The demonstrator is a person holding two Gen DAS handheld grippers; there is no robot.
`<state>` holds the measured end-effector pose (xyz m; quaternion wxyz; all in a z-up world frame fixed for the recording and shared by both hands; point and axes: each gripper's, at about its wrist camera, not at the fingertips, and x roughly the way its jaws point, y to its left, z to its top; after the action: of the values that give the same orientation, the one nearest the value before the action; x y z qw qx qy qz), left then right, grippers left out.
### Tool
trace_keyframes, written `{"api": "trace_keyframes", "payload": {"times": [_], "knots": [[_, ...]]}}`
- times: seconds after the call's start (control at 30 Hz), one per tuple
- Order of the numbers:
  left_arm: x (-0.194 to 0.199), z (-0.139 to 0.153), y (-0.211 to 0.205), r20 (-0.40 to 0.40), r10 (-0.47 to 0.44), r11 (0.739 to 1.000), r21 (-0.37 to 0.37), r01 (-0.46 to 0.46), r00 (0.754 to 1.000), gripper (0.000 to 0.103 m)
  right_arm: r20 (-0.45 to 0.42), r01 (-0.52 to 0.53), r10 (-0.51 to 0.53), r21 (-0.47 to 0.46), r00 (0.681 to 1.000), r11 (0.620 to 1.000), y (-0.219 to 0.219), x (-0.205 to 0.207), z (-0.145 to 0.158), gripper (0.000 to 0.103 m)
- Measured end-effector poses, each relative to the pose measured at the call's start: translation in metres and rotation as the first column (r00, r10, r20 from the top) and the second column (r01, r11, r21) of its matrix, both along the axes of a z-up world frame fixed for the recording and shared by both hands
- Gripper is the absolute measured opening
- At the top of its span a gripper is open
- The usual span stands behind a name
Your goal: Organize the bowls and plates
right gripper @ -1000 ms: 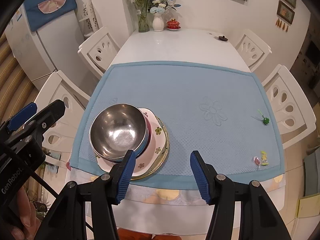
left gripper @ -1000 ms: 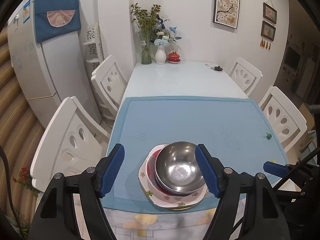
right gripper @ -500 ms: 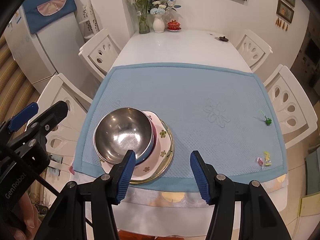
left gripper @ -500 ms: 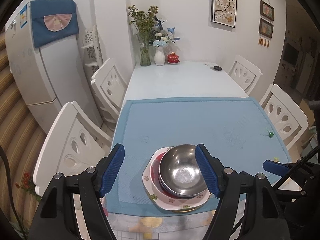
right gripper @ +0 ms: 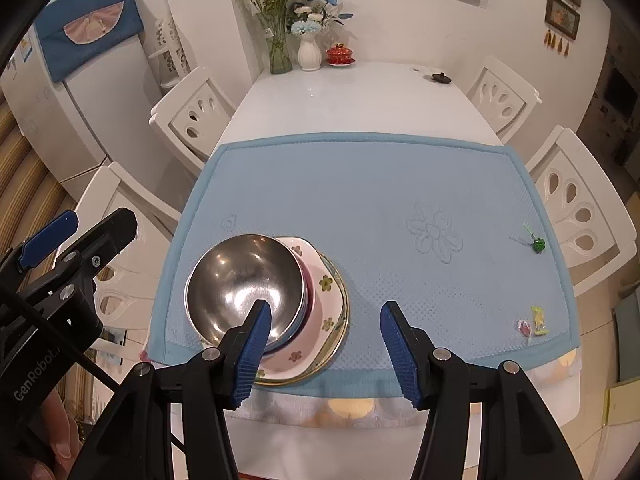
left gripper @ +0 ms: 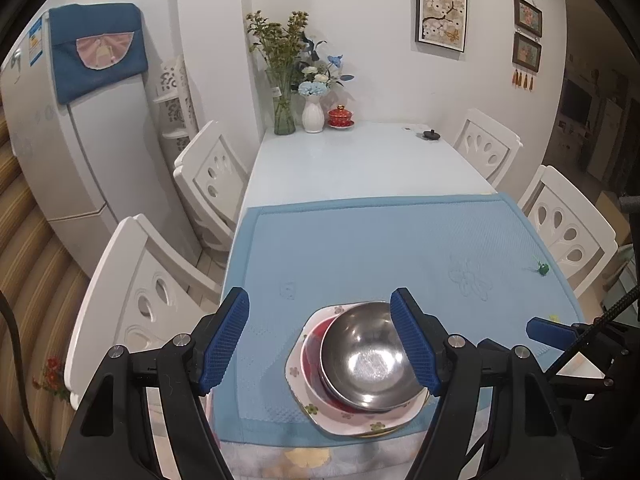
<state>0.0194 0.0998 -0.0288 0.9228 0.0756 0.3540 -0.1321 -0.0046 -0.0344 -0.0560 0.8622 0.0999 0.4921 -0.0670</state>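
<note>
A steel bowl (left gripper: 366,358) (right gripper: 244,280) sits nested on a red bowl (left gripper: 312,344), on a white flowered plate (left gripper: 298,372) (right gripper: 320,300) and a gold-rimmed plate (right gripper: 340,344). The stack stands near the front left of the blue mat (left gripper: 380,248) (right gripper: 360,184). My left gripper (left gripper: 320,342) is open and empty, held above and before the stack. My right gripper (right gripper: 324,342) is open and empty, above the stack's right edge.
White chairs (left gripper: 132,300) (right gripper: 580,208) flank the table. Vases of flowers (left gripper: 284,92), a red lidded cup (left gripper: 340,116) and a small black lid (left gripper: 431,135) stand at the far end. A green trinket (right gripper: 538,244) and wrapped candies (right gripper: 532,324) lie at the mat's right.
Both grippers have drawn back and up from the stack, so it shows smaller and lower in both views. The stack has not moved. Both jaws stay open.
</note>
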Motion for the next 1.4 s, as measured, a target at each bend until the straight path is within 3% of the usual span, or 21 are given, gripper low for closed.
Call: {"api": "trace_keyframes", "payload": {"times": [0.7, 1.4], "knots": [[0.03, -0.017, -0.018, -0.043, -0.054, 0.998, 0.04, 0.056, 0.998, 0.072, -0.055, 0.091, -0.09, 0.013, 0.994, 0.996, -0.019, 0.021, -0.018, 0.055], [0.054, -0.035, -0.015, -0.116, -0.066, 0.996, 0.044, 0.072, 0.991, 0.072, -0.11, 0.122, -0.119, 0.021, 0.987, 0.992, -0.007, 0.037, -0.031, 0.055]]}}
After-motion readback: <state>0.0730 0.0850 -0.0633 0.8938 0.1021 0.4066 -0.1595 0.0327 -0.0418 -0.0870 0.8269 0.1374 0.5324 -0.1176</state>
